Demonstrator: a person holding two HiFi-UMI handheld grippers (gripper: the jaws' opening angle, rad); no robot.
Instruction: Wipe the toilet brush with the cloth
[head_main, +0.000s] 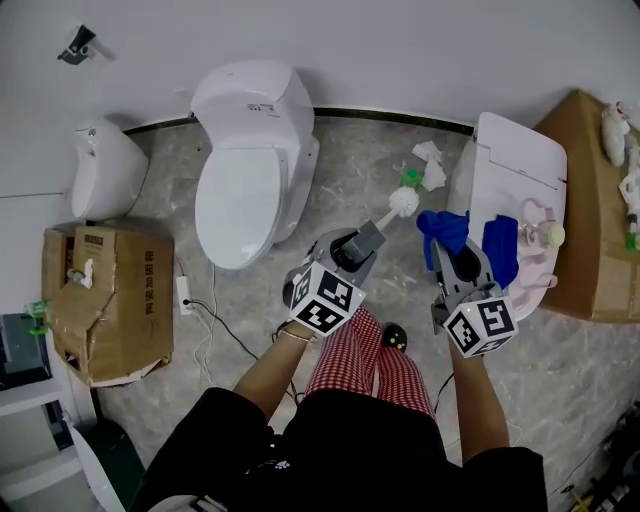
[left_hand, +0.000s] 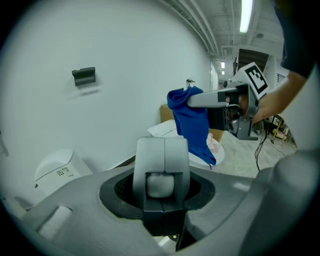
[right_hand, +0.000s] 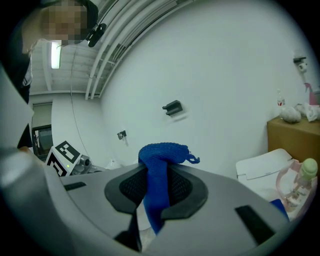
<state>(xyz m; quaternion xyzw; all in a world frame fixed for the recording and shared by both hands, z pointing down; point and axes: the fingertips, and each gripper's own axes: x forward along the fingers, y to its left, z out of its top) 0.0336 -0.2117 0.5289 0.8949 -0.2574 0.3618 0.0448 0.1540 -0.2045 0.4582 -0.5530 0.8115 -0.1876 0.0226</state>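
Note:
In the head view the toilet brush has a white head that points up and to the right. Its handle sits in my left gripper, which is shut on it. In the left gripper view the jaws of the left gripper are closed around the pale handle end. A blue cloth hangs from my right gripper, just right of the brush head and apart from it. The cloth is pinched between the right gripper's jaws. The left gripper view shows the cloth hanging ahead.
A white toilet stands at the back left, with a smaller white fixture beside it. Cardboard boxes sit left and right. A white lid carries a pink bottle. Crumpled tissue lies on the floor.

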